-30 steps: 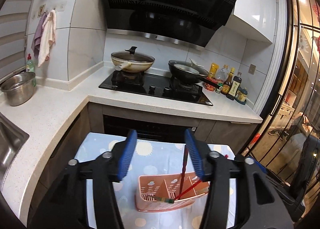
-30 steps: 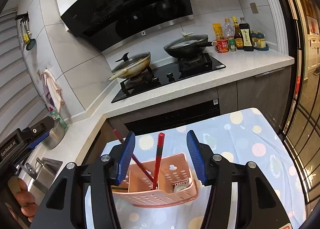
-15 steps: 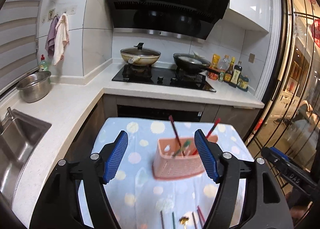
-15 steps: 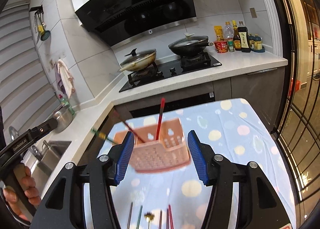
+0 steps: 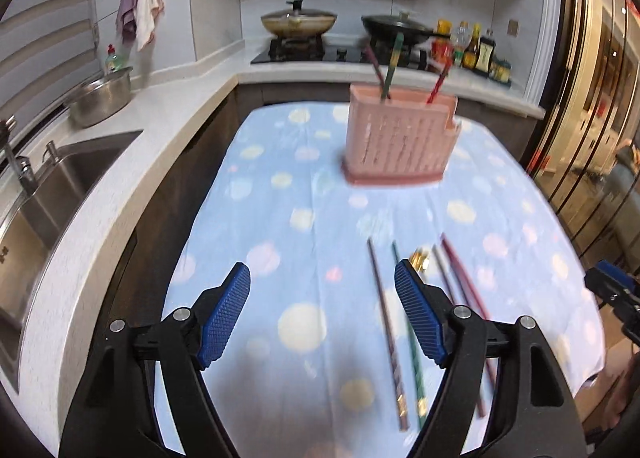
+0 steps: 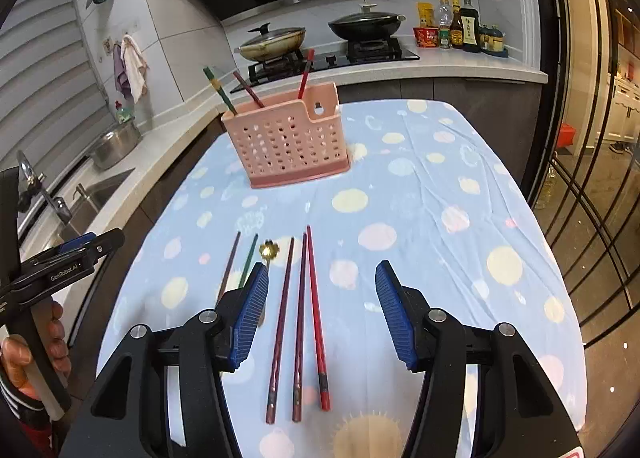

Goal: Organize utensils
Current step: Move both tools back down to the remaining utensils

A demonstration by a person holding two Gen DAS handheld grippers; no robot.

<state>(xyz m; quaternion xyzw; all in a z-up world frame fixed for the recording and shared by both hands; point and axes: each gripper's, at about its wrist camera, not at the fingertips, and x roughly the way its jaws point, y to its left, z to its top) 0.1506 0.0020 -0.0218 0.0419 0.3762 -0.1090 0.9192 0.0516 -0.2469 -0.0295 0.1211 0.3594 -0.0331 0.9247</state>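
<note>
A pink perforated utensil basket (image 6: 289,140) stands at the far side of the blue dotted tablecloth (image 6: 420,210); it also shows in the left wrist view (image 5: 398,138). Three chopsticks stick up out of it: a green one (image 6: 219,90), a dark red one (image 6: 248,89) and a red one (image 6: 305,72). Several chopsticks (image 6: 298,322) and a small gold spoon (image 6: 269,251) lie flat on the cloth near me. My right gripper (image 6: 318,310) is open and empty above the red chopsticks. My left gripper (image 5: 322,310) is open and empty, left of the loose chopsticks (image 5: 386,322).
A counter with a sink (image 5: 52,186) and a steel bowl (image 5: 100,98) runs along the left. A hob with two pans (image 6: 320,32) and bottles (image 6: 460,28) is behind the table. Glass doors (image 6: 592,138) stand on the right.
Both grippers have pulled back from over the basket toward the near edge of the table and tilted down. The loose chopsticks and spoon have come into view under them.
</note>
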